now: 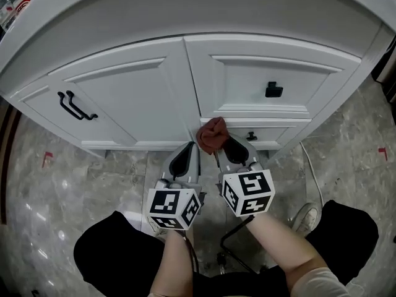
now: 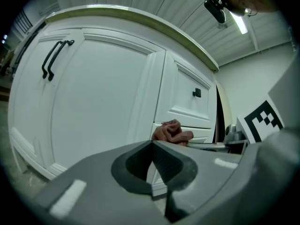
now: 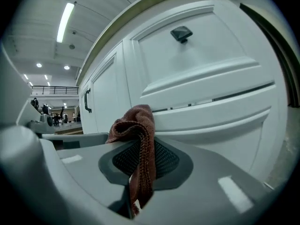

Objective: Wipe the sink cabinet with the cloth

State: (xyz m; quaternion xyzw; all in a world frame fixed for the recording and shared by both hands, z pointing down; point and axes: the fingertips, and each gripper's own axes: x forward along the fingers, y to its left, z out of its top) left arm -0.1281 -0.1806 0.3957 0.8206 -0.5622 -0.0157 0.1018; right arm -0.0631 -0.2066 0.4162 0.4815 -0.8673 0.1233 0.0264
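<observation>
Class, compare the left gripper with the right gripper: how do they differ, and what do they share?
The right gripper is shut on the reddish-brown cloth; the left gripper is shut on nothing. The right gripper points at the drawers, the left gripper at the edge of the door. Both sit low, side by side, before the white cabinet.

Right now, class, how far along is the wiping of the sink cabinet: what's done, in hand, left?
Done: the cloth is picked up, pinched in the shut right claw. In hand: it is held bunched at the left end of the lower drawer; contact is unclear. Left: the door and upper drawer show no wipe marks, so probably the whole front. The left claw is shut, empty.
</observation>
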